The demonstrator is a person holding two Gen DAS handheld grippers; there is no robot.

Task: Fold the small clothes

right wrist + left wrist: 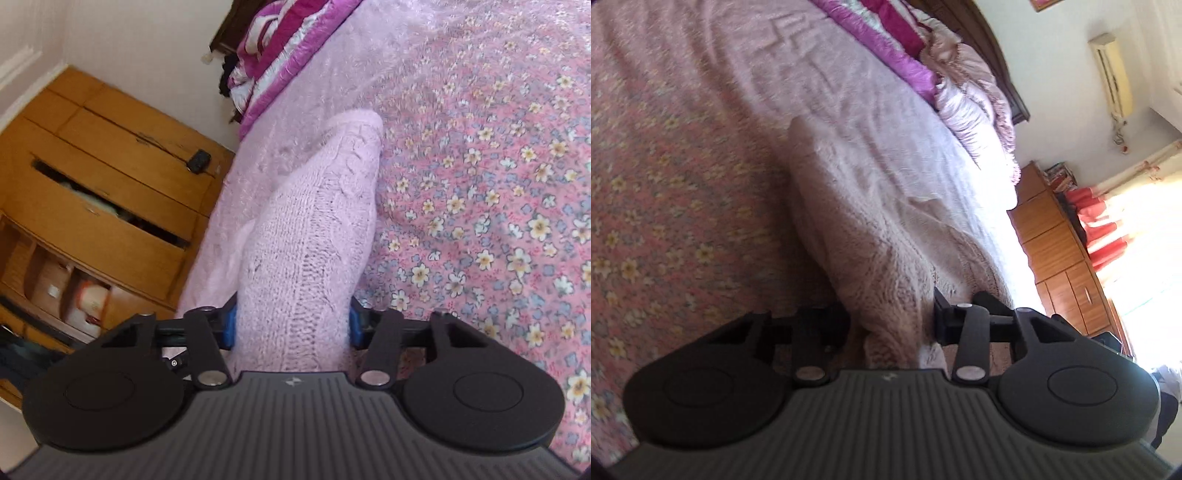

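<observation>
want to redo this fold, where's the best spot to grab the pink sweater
Grip the sweater at its near edge, coming in low along the bed. That edge bunches thick enough to pinch; both the left claw and right claw hold it there, one each side.

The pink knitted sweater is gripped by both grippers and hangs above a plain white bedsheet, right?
Not quite: the sheet is not plain white. The right wrist view shows the pink knitted sweater above a pink bedsheet with small flowers. Both the right gripper and the left gripper do grip it.
</observation>
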